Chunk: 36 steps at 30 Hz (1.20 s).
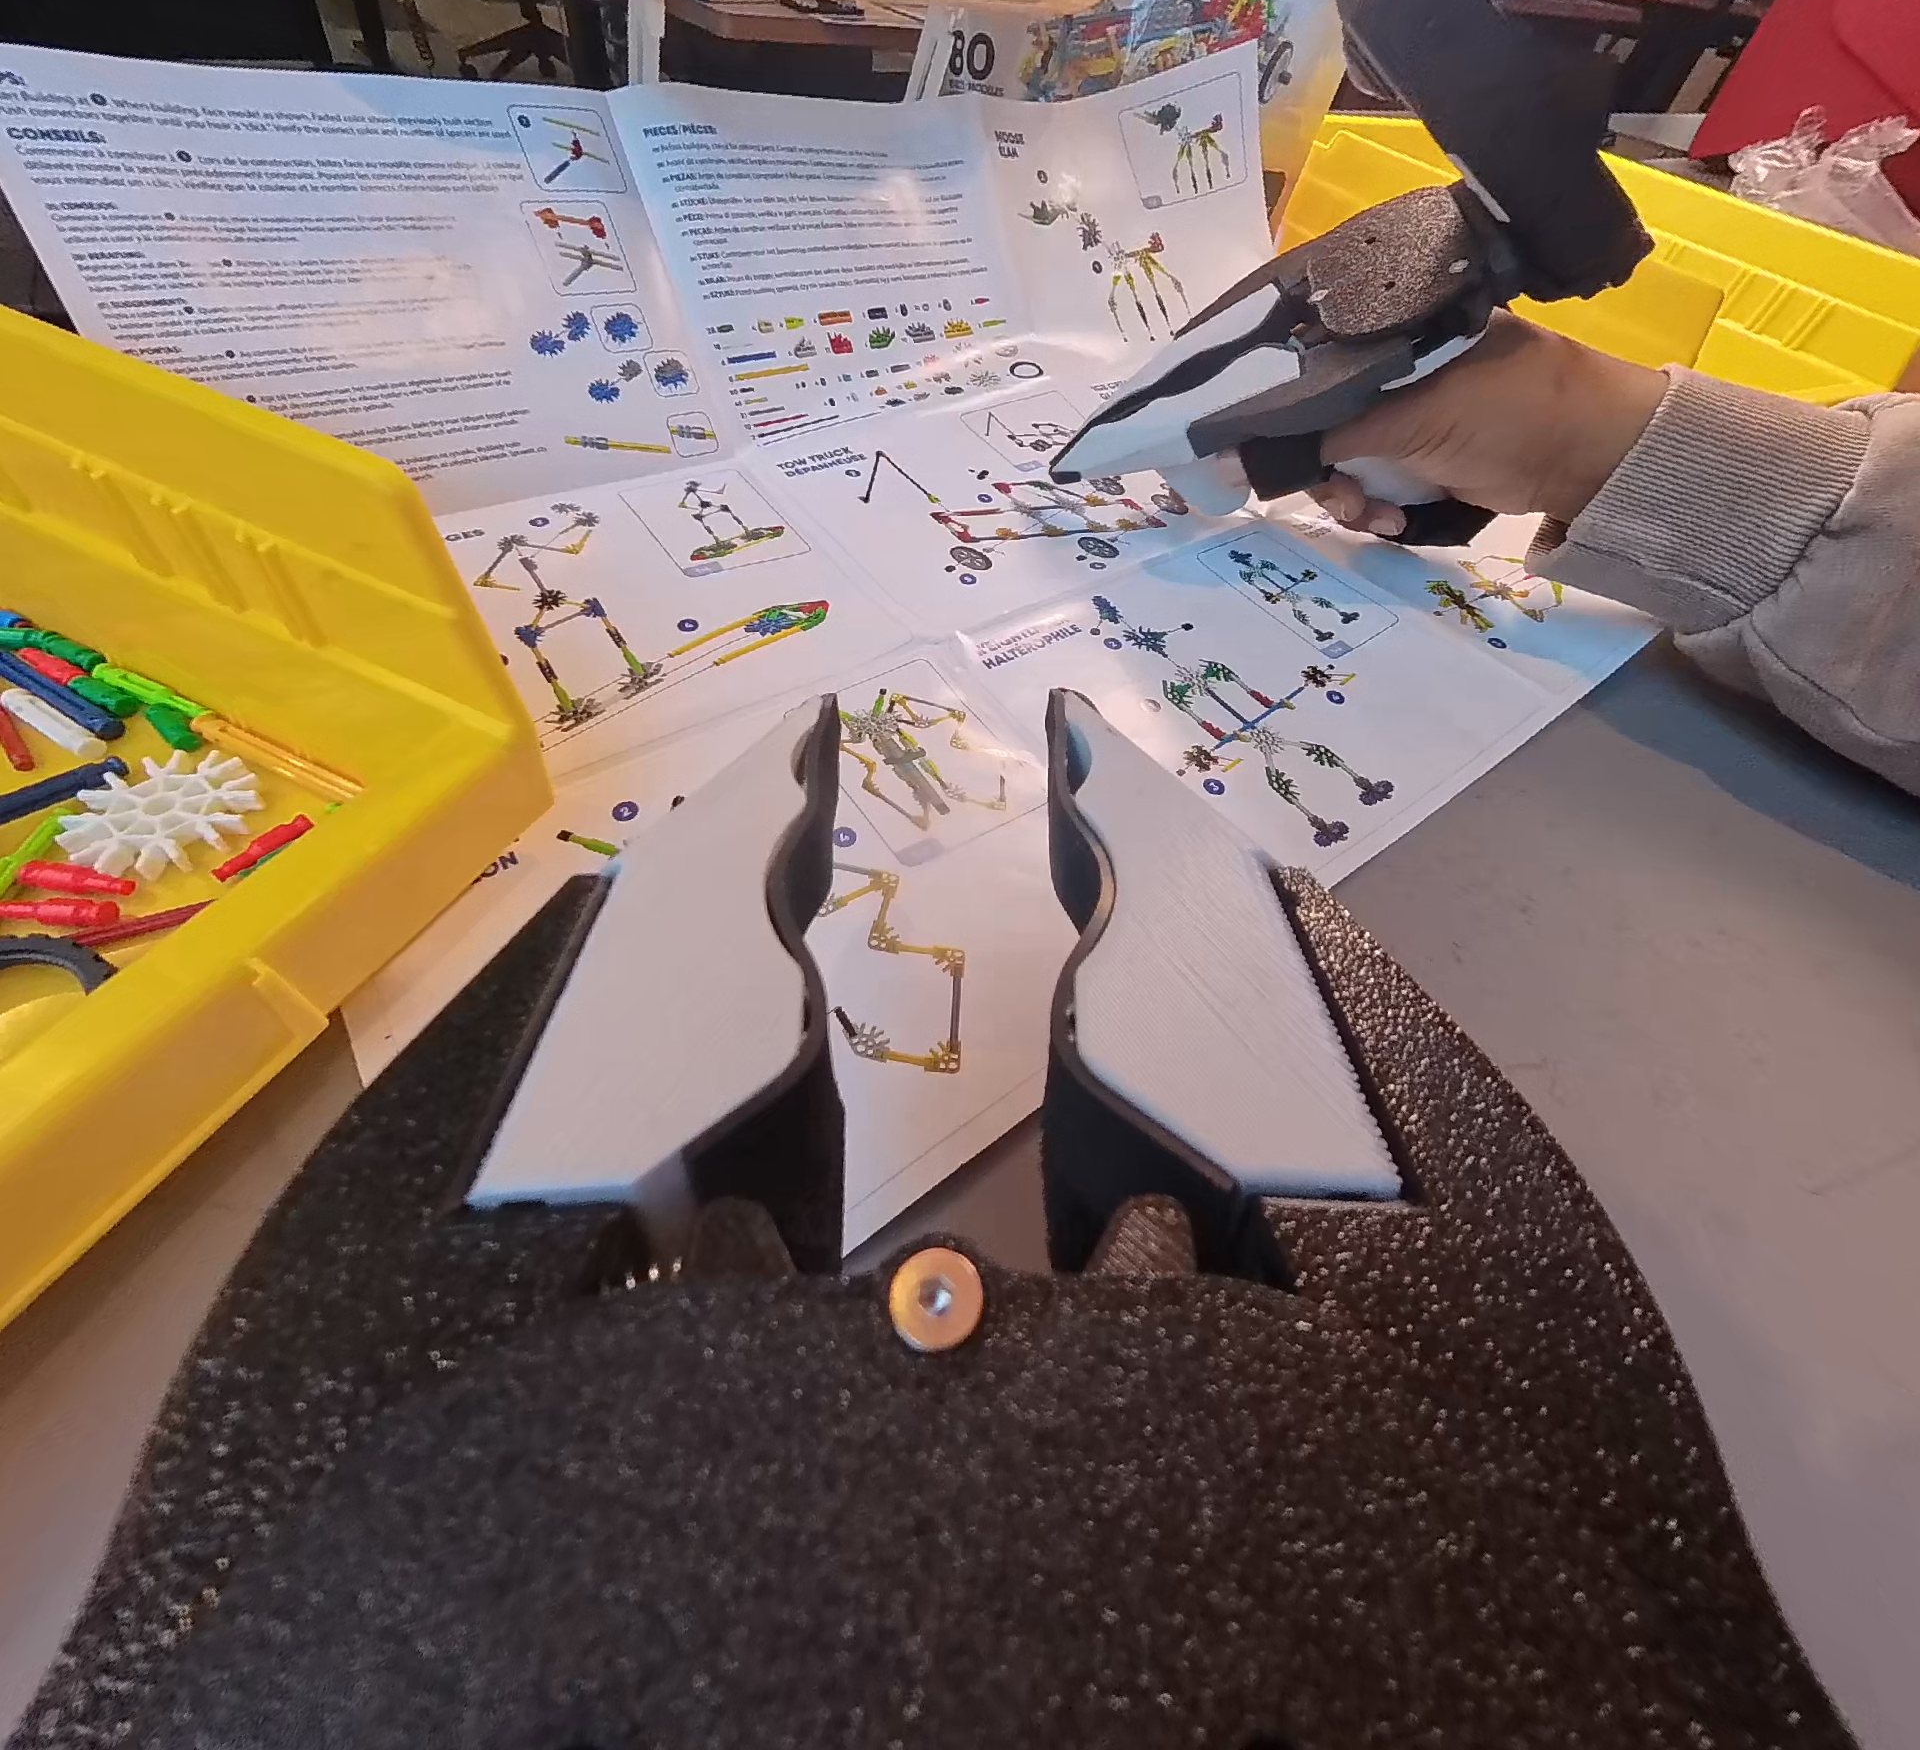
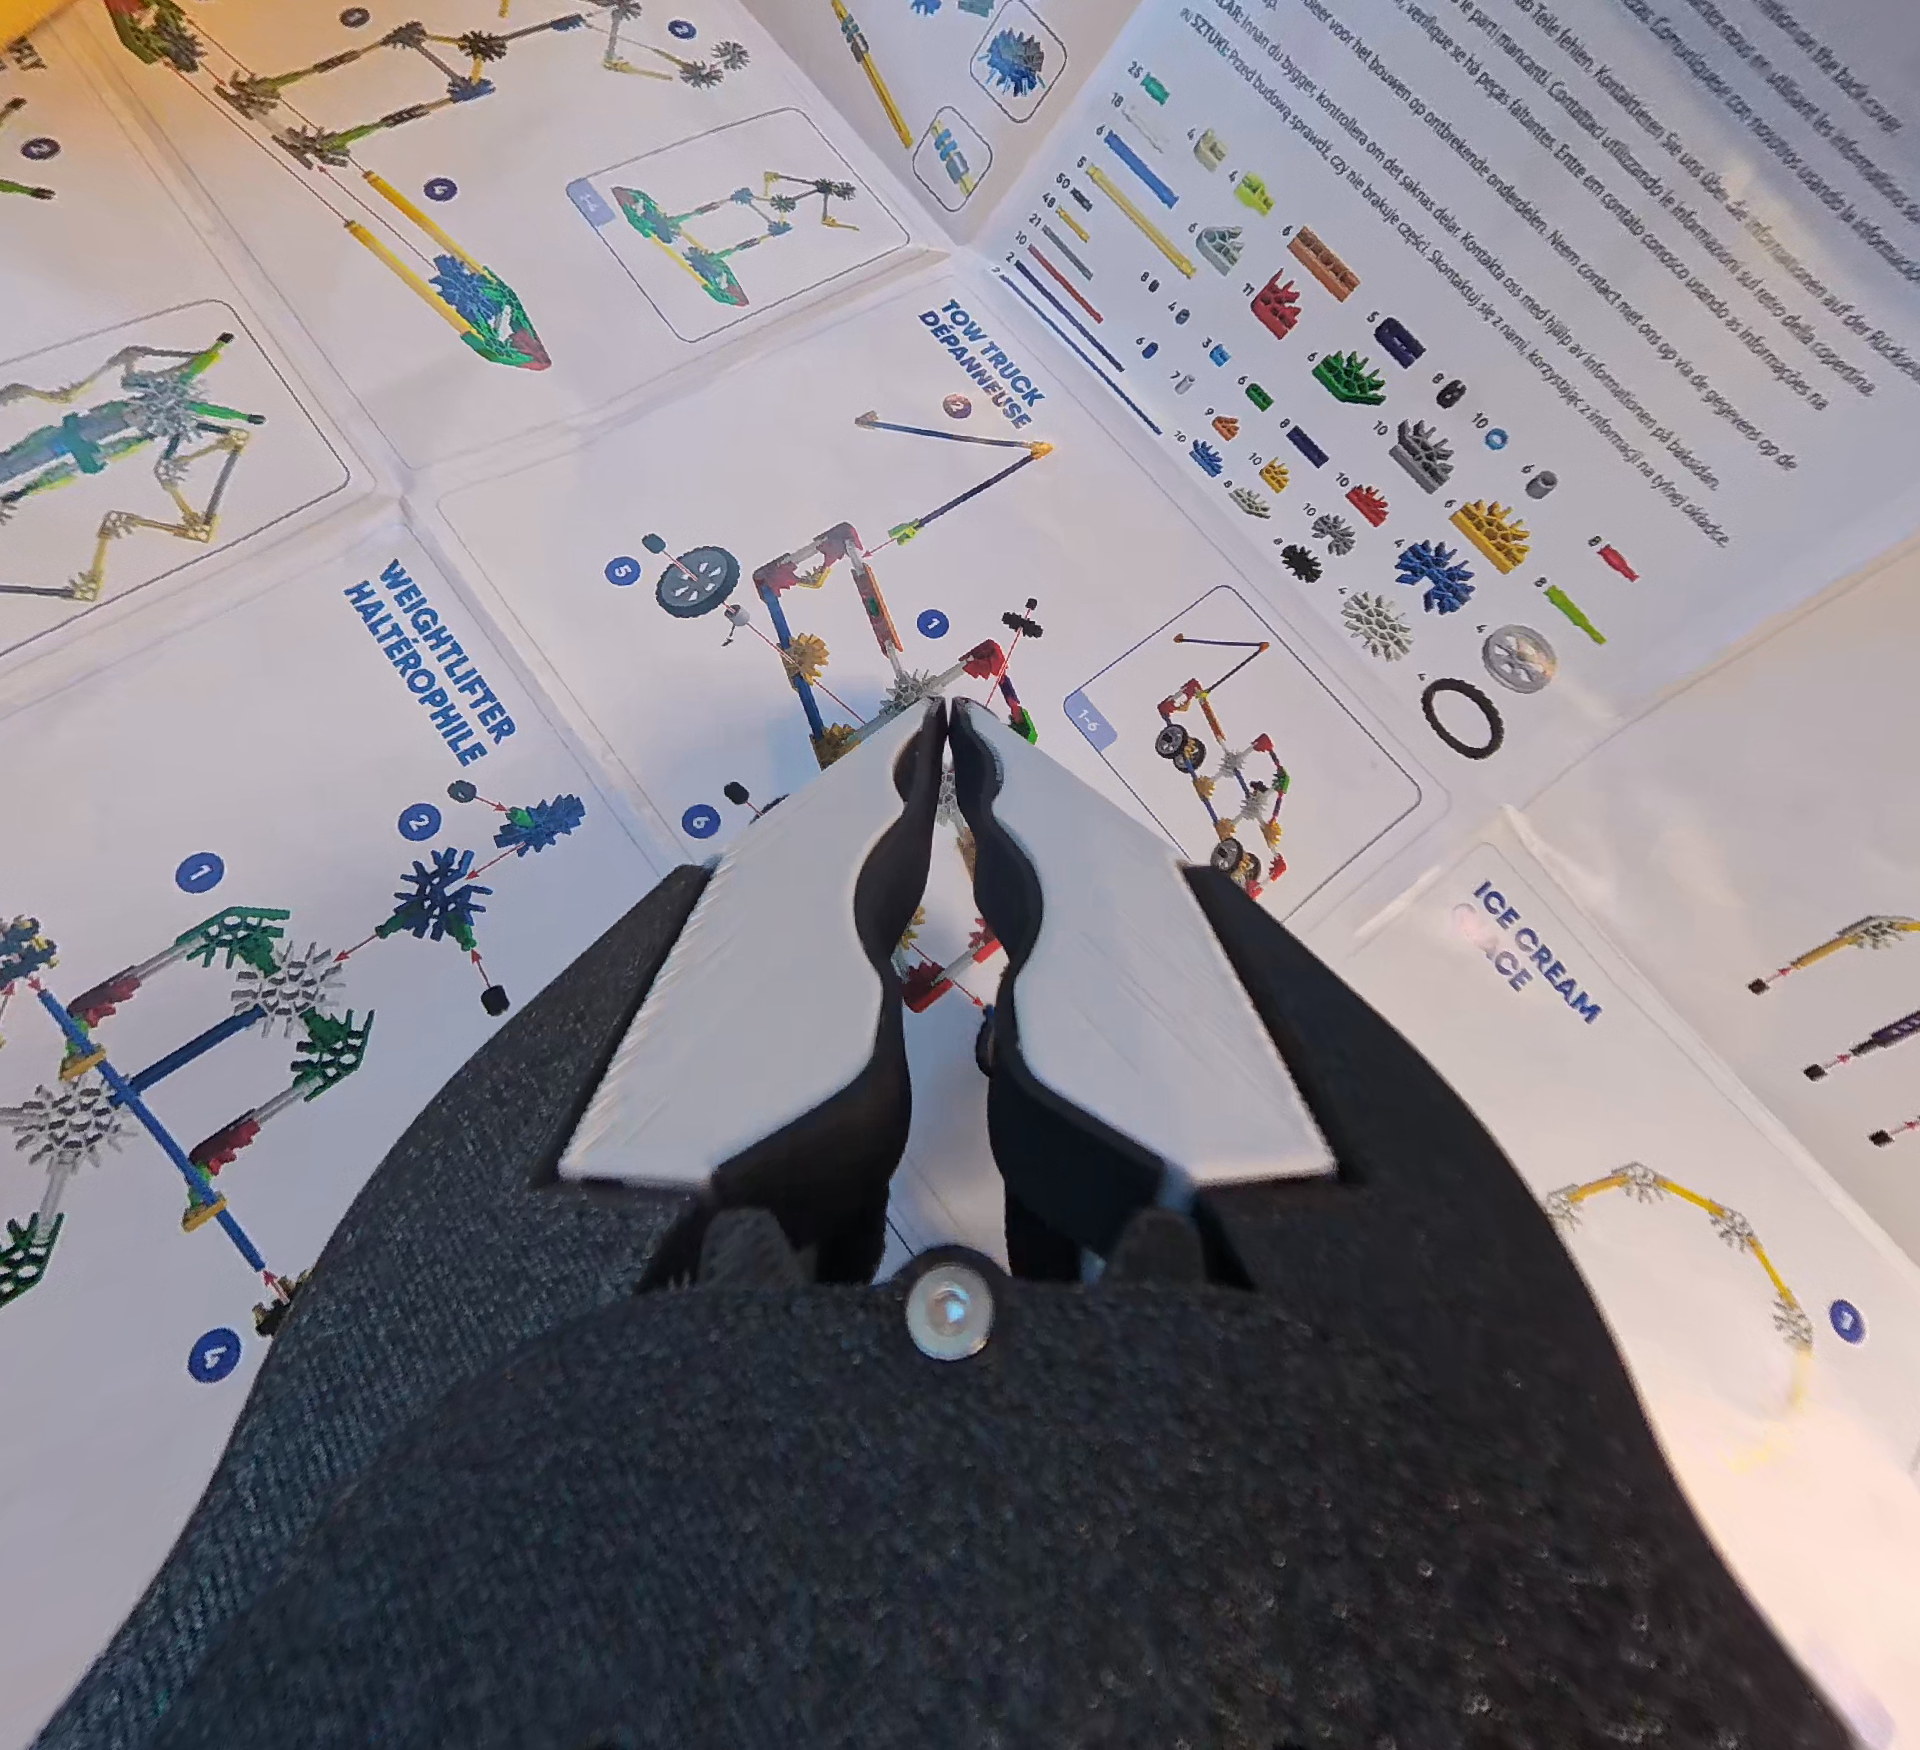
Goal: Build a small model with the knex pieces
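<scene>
The right gripper point(image 2: 948, 708), fingers pressed together with nothing between them, points its tip at a vehicle diagram mid-frame on the unfolded instruction sheet point(image 2: 727, 412), apparently indicating it, while the left gripper point(image 1: 940, 713) hovers spread apart and empty beside the yellow bin point(image 1: 312, 765) at left.

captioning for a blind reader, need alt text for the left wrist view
The left gripper, jaws open and empty, hovers over a large unfolded instruction sheet on a grey table. Farther off, a hand holds the right gripper, tip down at the sheet. A yellow bin of colourful building pieces sits left.
</scene>
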Each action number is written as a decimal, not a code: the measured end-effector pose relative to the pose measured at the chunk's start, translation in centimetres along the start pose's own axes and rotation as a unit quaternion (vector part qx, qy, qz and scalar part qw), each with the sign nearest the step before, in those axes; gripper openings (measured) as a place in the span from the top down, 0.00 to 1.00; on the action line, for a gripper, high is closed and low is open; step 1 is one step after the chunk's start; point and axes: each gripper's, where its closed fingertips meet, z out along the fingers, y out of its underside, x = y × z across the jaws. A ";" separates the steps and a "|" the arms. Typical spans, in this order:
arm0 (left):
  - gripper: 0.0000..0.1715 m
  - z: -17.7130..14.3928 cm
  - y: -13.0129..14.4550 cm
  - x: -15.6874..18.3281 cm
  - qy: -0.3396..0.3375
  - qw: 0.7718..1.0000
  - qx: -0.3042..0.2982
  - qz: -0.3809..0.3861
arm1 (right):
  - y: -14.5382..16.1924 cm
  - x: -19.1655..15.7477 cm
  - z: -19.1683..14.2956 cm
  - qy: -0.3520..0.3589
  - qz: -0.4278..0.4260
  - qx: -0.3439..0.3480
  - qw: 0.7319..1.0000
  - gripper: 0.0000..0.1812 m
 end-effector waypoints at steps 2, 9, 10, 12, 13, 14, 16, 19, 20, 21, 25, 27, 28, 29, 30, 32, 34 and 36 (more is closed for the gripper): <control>0.78 0.0 0.0 0.0 0.000 1.000 0.000 -0.001 | 0.0 0.0 0.2 0.001 -0.009 -0.008 1.000 1.00; 0.78 0.1 0.1 0.0 0.002 1.000 -0.002 -0.004 | 0.3 -0.3 0.6 -0.008 -0.016 -0.027 0.999 1.00; 0.78 0.1 0.1 0.0 0.002 1.000 -0.002 -0.004 | 0.4 -0.3 0.6 -0.008 -0.018 -0.028 0.999 1.00; 0.78 0.1 0.1 0.0 0.002 1.000 -0.003 -0.004 | 0.4 -0.4 0.6 -0.008 -0.022 -0.031 0.999 1.00; 0.78 0.1 0.1 0.0 0.002 1.000 -0.003 -0.004 | 0.4 -0.4 0.7 -0.008 -0.024 -0.032 0.999 1.00; 0.78 0.1 0.1 0.0 0.002 1.000 -0.003 -0.004 | 0.4 -0.5 0.7 -0.008 -0.026 -0.033 0.999 1.00; 0.78 0.1 0.1 0.0 0.002 1.000 -0.002 -0.004 | 0.4 -0.6 0.7 -0.007 -0.031 -0.034 0.999 1.00; 0.78 0.1 0.1 0.0 0.002 1.000 -0.002 -0.005 | 0.4 -0.8 0.8 -0.006 -0.039 -0.038 0.998 1.00; 0.78 0.1 0.1 0.0 0.003 1.000 -0.002 -0.005 | 0.4 -0.8 0.8 -0.005 -0.042 -0.039 0.998 1.00; 0.78 0.1 0.1 0.0 0.003 1.000 -0.002 -0.005 | 0.4 -0.8 0.8 -0.004 -0.044 -0.040 0.998 1.00; 0.78 0.1 0.1 0.0 0.003 1.000 -0.002 -0.005 | 0.4 -0.8 0.8 -0.002 -0.045 -0.040 0.998 1.00; 0.78 0.1 0.1 0.0 0.003 1.000 -0.002 -0.005 | 0.5 -0.8 0.8 -0.002 -0.044 -0.039 0.998 1.00; 0.78 0.1 0.1 0.0 0.003 1.000 -0.002 -0.005 | 0.5 -0.8 0.8 -0.002 -0.044 -0.039 0.998 1.00; 0.78 0.1 0.1 0.0 0.003 1.000 -0.002 -0.005 | 0.5 -0.8 0.8 -0.002 -0.044 -0.038 0.998 1.00; 0.78 0.1 0.1 0.0 0.003 1.000 -0.002 -0.006 | 0.5 -0.8 0.7 -0.002 -0.044 -0.038 0.998 1.00; 0.78 0.2 0.1 -0.1 0.004 1.000 -0.004 -0.009 | 0.4 -0.8 0.7 0.000 -0.045 -0.035 0.998 1.00; 0.78 0.2 0.1 -0.2 0.003 1.000 -0.003 -0.014 | 0.3 -0.7 0.6 0.002 -0.040 -0.029 0.999 1.00; 0.78 0.0 0.0 -0.5 -0.001 1.000 -0.001 -0.014 | -0.4 -0.5 0.1 0.007 -0.029 -0.006 1.000 0.99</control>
